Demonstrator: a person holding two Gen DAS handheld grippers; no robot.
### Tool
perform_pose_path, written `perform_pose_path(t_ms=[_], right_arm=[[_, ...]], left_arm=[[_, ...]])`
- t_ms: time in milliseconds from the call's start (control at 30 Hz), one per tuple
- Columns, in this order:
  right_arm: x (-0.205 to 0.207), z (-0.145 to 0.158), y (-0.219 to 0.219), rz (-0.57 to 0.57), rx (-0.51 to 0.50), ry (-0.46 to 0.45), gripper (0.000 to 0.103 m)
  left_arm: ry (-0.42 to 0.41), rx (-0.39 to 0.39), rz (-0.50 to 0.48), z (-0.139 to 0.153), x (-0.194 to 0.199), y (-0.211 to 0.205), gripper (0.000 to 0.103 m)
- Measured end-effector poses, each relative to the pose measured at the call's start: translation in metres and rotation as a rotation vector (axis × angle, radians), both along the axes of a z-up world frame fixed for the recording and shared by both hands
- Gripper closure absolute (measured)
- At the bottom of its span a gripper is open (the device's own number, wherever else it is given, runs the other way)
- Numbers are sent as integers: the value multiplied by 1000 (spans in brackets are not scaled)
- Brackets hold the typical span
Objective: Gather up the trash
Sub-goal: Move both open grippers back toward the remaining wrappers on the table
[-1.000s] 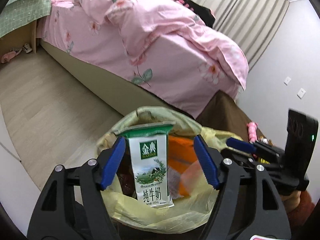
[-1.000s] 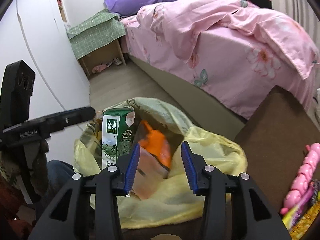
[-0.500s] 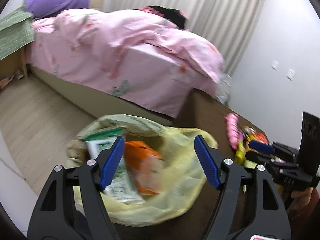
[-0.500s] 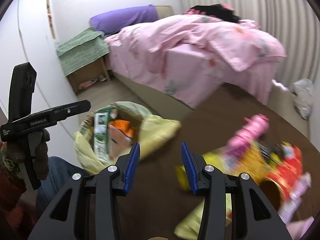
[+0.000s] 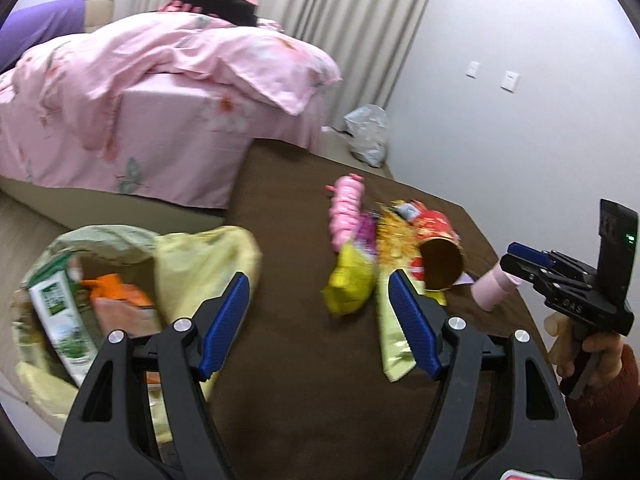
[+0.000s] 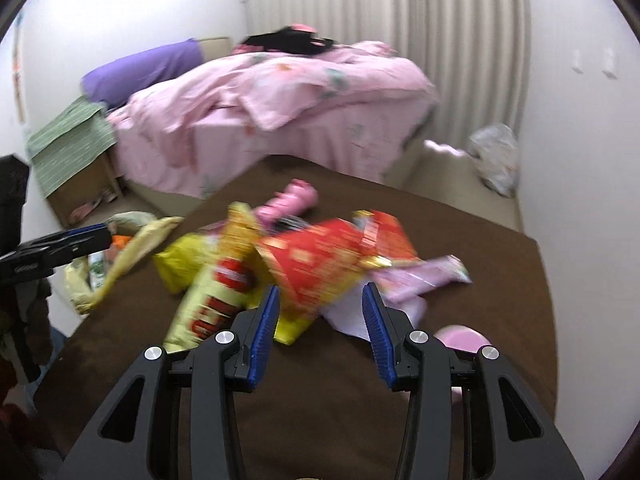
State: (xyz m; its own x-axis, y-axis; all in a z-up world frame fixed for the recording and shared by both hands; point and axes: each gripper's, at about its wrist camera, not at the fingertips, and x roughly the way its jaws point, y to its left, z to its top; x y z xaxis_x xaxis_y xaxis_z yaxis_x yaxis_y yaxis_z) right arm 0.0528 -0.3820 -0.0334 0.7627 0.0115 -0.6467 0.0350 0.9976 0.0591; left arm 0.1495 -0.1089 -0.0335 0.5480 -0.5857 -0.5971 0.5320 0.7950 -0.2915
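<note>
Both grippers have swung away from the yellow trash bag (image 5: 200, 268) toward the pile of wrappers on the brown table (image 5: 304, 380); a second ago the bag filled the middle of both views, and now it sits at the table's left edge. The left gripper (image 5: 320, 320) hangs over bare table with its jaws open and nothing between them. The right gripper (image 6: 320, 320) points at the pile, jaws also open and empty, with a red snack bag (image 6: 320, 260) just beyond its tips.

The trash bag gapes open and holds a green-and-white milk carton (image 5: 60, 316) and an orange packet (image 5: 116, 296). On the table, the loose trash lies together: a yellow wrapper (image 5: 352, 280), a long yellow-and-red snack bag (image 6: 216, 292), a red tube (image 5: 440, 256) lying on its side with its open end showing, a pink ribbed toy (image 5: 346, 208), and a pink cup (image 5: 492, 290) near the right gripper. A pale purple wrapper (image 6: 420, 278) lies to the right of the red snack bag.

Behind the table stands a bed with pink bedding (image 5: 160, 92). A crumpled plastic bag (image 5: 368, 136) lies on the floor by the curtain.
</note>
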Motion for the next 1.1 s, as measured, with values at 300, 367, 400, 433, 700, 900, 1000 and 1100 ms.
perform_pose_path(t_ms=[300,367,400,433,700,900,1000,1100], right_arm=[[-12,-9,-88,-162,-18,-21,62],[-5,-15,-111,-177,-18,-10,62],[-2,-17,-120,-173,-10,-8,62],[3,-20,-129,-160,3,-6,62],[76,-41,-176,-51,127,80,62],[79,-6,-113,92,161,16,62],[62,1,-63,137,124,-13,62],[49,-6,-18,182,57,-16,62]], left_arm=[[-33,1,-48,3,-12,-53,35],[-39,-2,-58,4,-12,-60,35],[-41,-5,-71,4,-12,-66,35],[-41,-3,-81,4,-12,-70,35],[-43,23,-111,5,-6,-98,35],[-90,62,-121,2,-8,-100,35],[-87,68,-98,-2,-6,-94,35],[-57,82,-71,-9,1,-84,35]])
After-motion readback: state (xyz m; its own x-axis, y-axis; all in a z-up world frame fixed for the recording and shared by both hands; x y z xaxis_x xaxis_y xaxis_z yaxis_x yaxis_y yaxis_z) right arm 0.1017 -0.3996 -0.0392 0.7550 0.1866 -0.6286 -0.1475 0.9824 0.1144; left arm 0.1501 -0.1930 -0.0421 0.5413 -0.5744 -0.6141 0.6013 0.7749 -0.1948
